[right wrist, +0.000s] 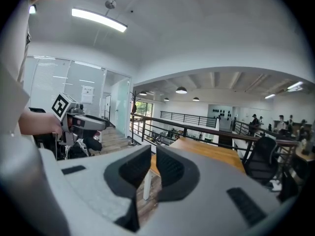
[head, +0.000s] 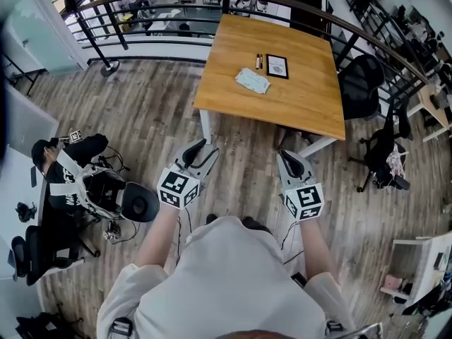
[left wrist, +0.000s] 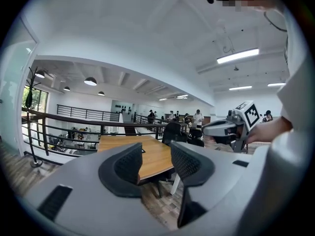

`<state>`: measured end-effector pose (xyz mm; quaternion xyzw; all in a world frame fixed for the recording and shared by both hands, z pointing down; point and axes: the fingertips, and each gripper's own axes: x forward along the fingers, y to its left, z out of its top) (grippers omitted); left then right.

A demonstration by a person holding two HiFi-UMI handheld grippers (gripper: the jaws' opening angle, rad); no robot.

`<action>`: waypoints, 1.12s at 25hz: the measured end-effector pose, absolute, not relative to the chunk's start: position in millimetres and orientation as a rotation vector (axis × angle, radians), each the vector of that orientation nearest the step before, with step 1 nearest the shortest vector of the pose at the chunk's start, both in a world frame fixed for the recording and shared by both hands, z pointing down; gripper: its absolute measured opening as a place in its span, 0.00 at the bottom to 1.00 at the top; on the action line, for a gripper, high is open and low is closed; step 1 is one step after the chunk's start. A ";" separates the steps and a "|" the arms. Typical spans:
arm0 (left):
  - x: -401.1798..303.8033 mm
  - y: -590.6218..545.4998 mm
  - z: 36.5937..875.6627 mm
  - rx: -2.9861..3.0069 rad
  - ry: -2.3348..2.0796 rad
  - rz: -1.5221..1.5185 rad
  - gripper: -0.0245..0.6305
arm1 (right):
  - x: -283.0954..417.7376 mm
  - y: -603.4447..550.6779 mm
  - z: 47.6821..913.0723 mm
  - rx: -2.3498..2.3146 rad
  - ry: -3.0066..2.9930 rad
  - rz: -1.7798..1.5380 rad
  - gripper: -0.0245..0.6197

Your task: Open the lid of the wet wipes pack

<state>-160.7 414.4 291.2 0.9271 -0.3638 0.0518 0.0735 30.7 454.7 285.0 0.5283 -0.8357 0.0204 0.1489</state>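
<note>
The wet wipes pack (head: 253, 80), pale green and flat, lies on the wooden table (head: 304, 104) with its lid down. Both grippers are held over the floor, well short of the table. My left gripper (head: 200, 145) points toward the table's near left corner; in the left gripper view its jaws (left wrist: 156, 154) stand open with nothing between them. My right gripper (head: 286, 155) points at the near edge; in the right gripper view its jaws (right wrist: 153, 154) are only a narrow slit apart, with nothing between them. The pack shows in neither gripper view.
A black-framed card (head: 277, 66) and a small dark pen-like thing (head: 259, 61) lie beside the pack. A black office chair (head: 360, 83) stands right of the table, and a black railing (head: 141, 2) curves behind it. A seated person (head: 67, 171) with gear is at the left.
</note>
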 end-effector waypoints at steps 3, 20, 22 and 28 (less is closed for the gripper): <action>-166.1 416.2 294.8 2.794 -1.057 0.158 0.37 | 21.3 459.0 288.8 1.522 -2.392 0.060 0.07; -168.2 388.6 321.6 2.754 -1.005 0.200 0.41 | 19.2 437.4 309.6 1.515 -2.395 0.129 0.07; -161.9 374.2 323.0 2.749 -1.011 0.211 0.41 | 24.8 423.4 311.9 1.502 -2.411 0.136 0.07; -132.7 327.5 323.8 2.740 -1.017 0.239 0.41 | 53.9 370.6 316.2 1.481 -2.426 0.154 0.07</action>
